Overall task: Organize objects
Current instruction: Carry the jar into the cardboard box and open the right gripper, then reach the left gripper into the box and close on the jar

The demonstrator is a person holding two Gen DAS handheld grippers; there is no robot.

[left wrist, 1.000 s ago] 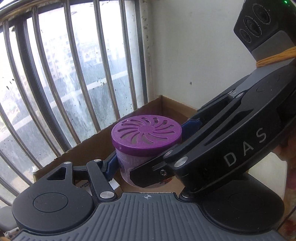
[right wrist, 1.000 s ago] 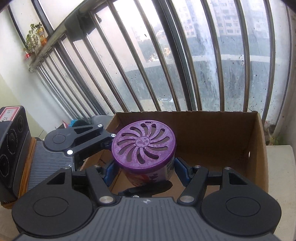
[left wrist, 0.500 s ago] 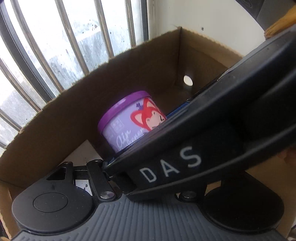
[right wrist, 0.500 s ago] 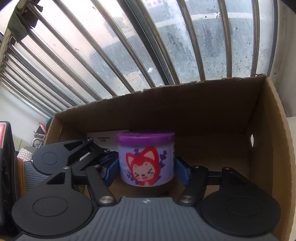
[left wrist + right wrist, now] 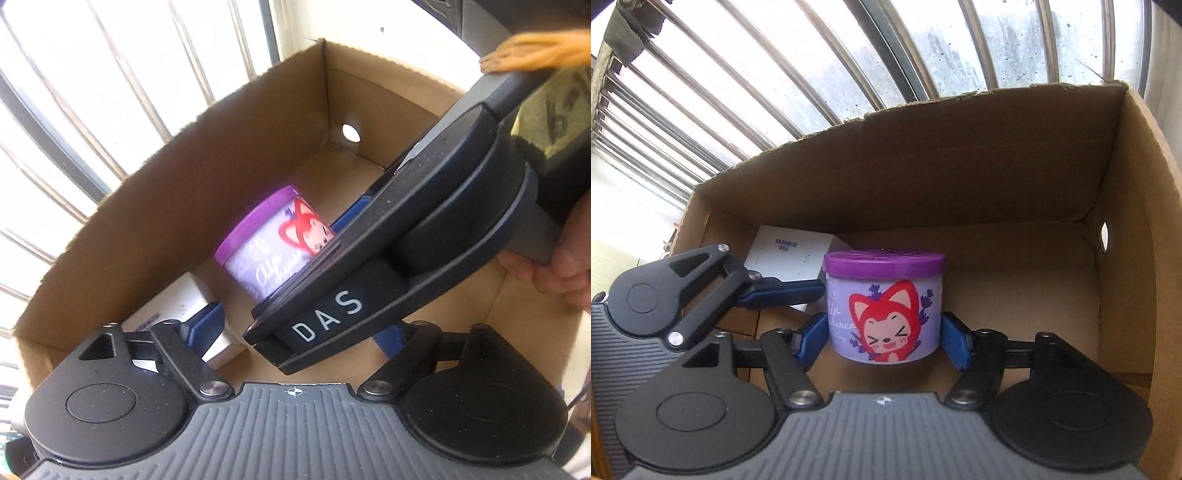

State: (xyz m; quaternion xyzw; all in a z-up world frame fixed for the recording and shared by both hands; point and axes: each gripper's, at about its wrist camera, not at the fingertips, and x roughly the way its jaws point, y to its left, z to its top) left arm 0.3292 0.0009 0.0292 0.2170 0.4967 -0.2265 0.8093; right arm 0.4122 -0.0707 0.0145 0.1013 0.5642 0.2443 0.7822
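Note:
A purple air-freshener can [image 5: 882, 314] with a red fox print stands upright on the floor of a cardboard box [image 5: 923, 192]. My right gripper [image 5: 882, 339] straddles it low down. Its jaws are opening, and the blue pads [image 5: 955, 343] sit just off the can's sides. My left gripper [image 5: 297, 330] comes in from the left, its jaws also opening wide. One of its blue fingers [image 5: 779, 291] reaches to the can's left side and the other is hidden. In the left wrist view the can [image 5: 273, 243] lies beyond the fingertips, half covered by the right gripper's black body [image 5: 406, 258].
A white carton [image 5: 790, 258] lies flat in the box's far left corner, close behind the can. The right half of the box floor [image 5: 1015, 288] is bare cardboard. Window bars [image 5: 812, 74] rise just behind the box. A hand [image 5: 554, 266] holds the right gripper's handle.
Both grippers came down with the can from above the box rim to the box floor. The left gripper's jaws have spread wide off the can, and the right gripper's pads have eased apart.

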